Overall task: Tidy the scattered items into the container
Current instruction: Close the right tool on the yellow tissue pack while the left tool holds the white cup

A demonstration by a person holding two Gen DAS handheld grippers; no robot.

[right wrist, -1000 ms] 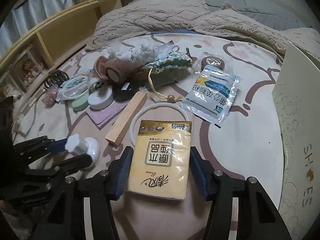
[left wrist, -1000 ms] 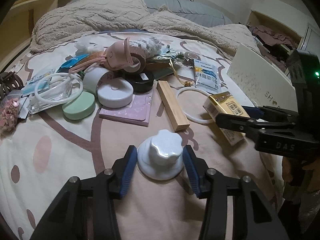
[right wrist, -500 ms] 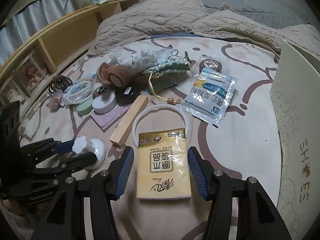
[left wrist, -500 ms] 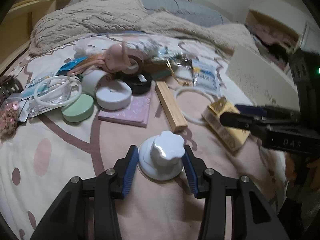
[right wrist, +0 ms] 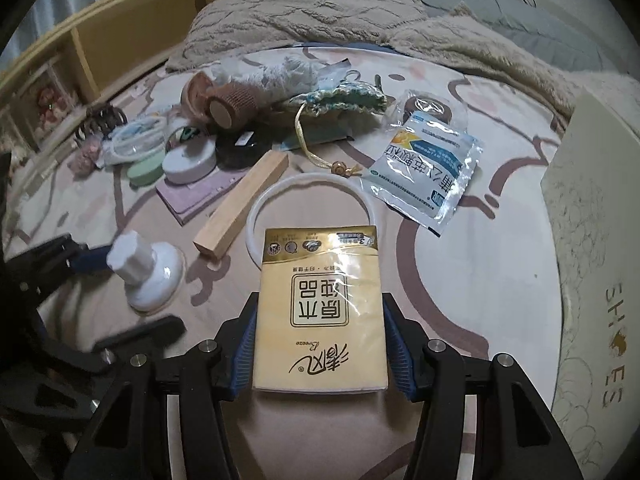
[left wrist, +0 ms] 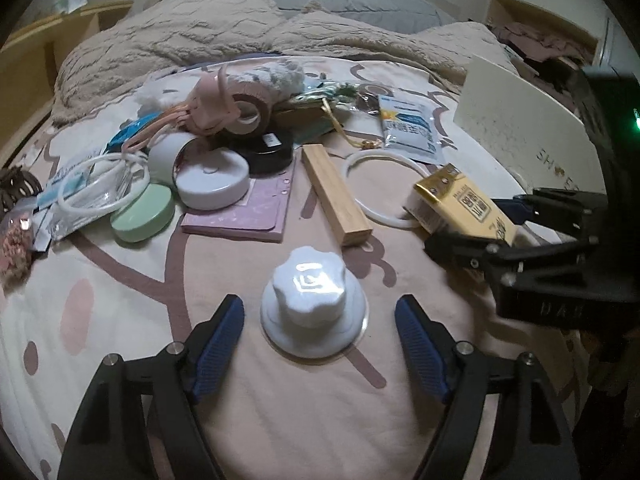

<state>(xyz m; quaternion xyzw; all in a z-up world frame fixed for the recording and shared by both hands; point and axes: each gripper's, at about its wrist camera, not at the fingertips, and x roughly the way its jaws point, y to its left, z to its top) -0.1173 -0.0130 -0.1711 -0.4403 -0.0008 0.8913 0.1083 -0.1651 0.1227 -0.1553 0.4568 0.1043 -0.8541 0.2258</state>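
Dim, warm indoor light with soft shadows, glare on the white knob point(left wrist: 313, 285), dark fisheye-bent corners, and slight blur toward the edges.

You can't see the near end of the tissue pack point(right wrist: 320, 308) in the left view, where the right gripper point(left wrist: 508, 224) covers it. That pack also hides the near arc of the white ring point(right wrist: 308, 184). The shoe box point(right wrist: 592, 240) runs off the right edge, its lettering partly cut. The pile's lower items sit buried under the tape roll point(left wrist: 248, 110), and the packet point(right wrist: 424, 160) print is too small to read. The left gripper point(right wrist: 100, 292) is blurred.
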